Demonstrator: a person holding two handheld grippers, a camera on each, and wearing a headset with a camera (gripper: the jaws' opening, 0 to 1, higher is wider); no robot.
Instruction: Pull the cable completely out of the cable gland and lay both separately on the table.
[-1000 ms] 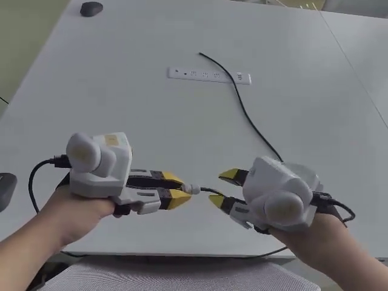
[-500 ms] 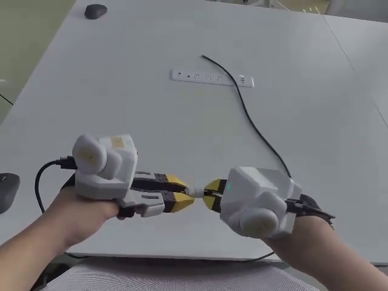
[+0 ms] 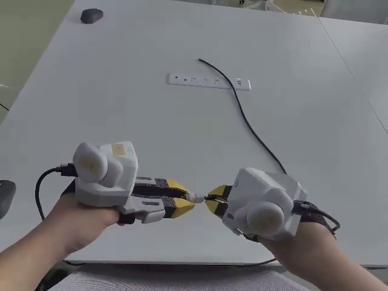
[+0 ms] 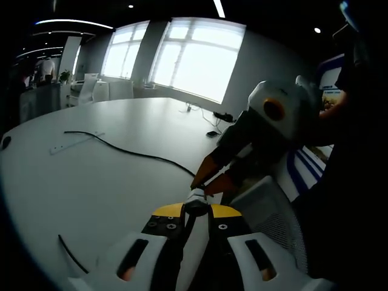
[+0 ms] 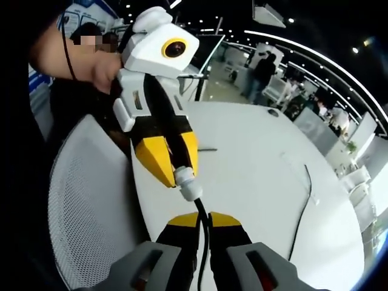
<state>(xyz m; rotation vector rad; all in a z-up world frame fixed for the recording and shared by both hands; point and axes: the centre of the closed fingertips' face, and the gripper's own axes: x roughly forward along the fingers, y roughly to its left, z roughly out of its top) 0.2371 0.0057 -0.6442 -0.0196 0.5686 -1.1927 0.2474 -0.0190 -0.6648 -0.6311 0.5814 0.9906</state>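
The white cable gland (image 3: 194, 197) hangs over the near edge of the table (image 3: 121, 91), clamped in the closed yellow tips of the left gripper (image 3: 183, 197). A black cable (image 5: 202, 221) comes out of its end, not yet pulled free, and runs straight into the right gripper (image 3: 213, 200), whose jaws are pinched on the cable just beside the gland. The two grippers point tip to tip, nearly touching. Farther back on the table lies a white power strip (image 3: 209, 80), with a long black cord (image 3: 254, 130) crossing it and trailing toward the right gripper. A dark mouse (image 3: 91, 16) sits near the far left corner. A white mesh chair seat (image 5: 85, 206) lies below the grippers.
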